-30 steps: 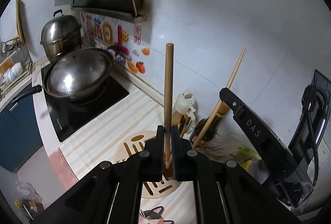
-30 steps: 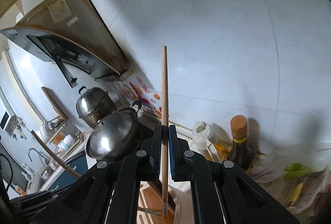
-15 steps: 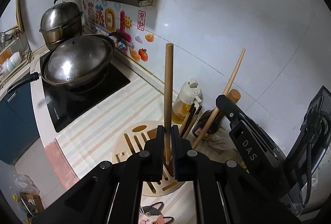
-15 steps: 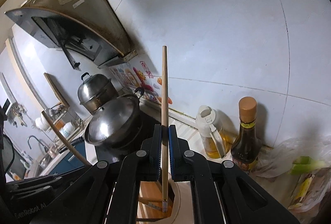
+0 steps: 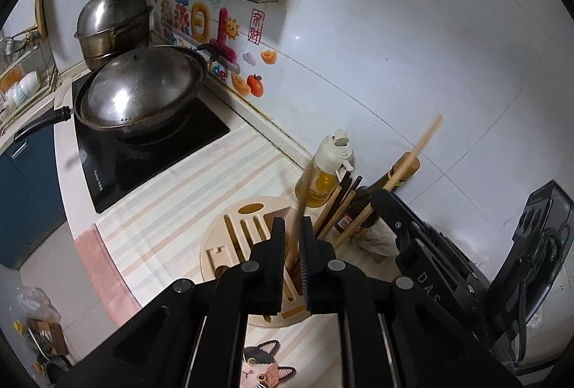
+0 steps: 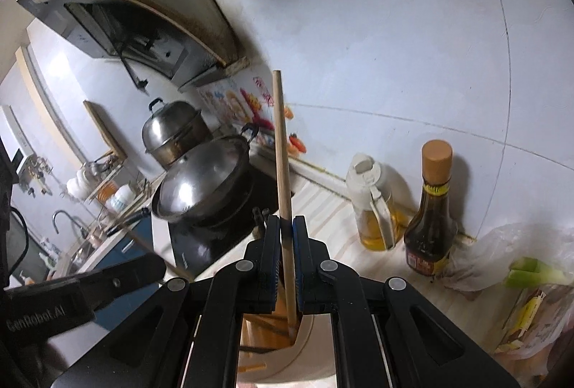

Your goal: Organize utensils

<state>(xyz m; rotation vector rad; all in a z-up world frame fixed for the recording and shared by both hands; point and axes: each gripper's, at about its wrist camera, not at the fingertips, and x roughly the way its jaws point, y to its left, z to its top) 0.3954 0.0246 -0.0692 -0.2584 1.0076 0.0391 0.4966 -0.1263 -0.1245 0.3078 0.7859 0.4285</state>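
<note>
Pinching an upright wooden stick (image 6: 283,173), the right hand-held gripper (image 6: 286,266) is held directly above the round holder (image 6: 315,345); the left hand-held gripper's (image 5: 291,255) blurred stick (image 5: 303,194) seems loosening.

We hold our left gripper (image 5: 293,246) pitched steeply downward, its jaws opening, and a blurred wooden stick (image 5: 300,205) leans loose in the gap between them. Our right gripper (image 6: 286,246) tilts down less steeply, jaws clamped on a thin wooden stick (image 6: 281,151) that rises straight ahead of its fingers.
</note>
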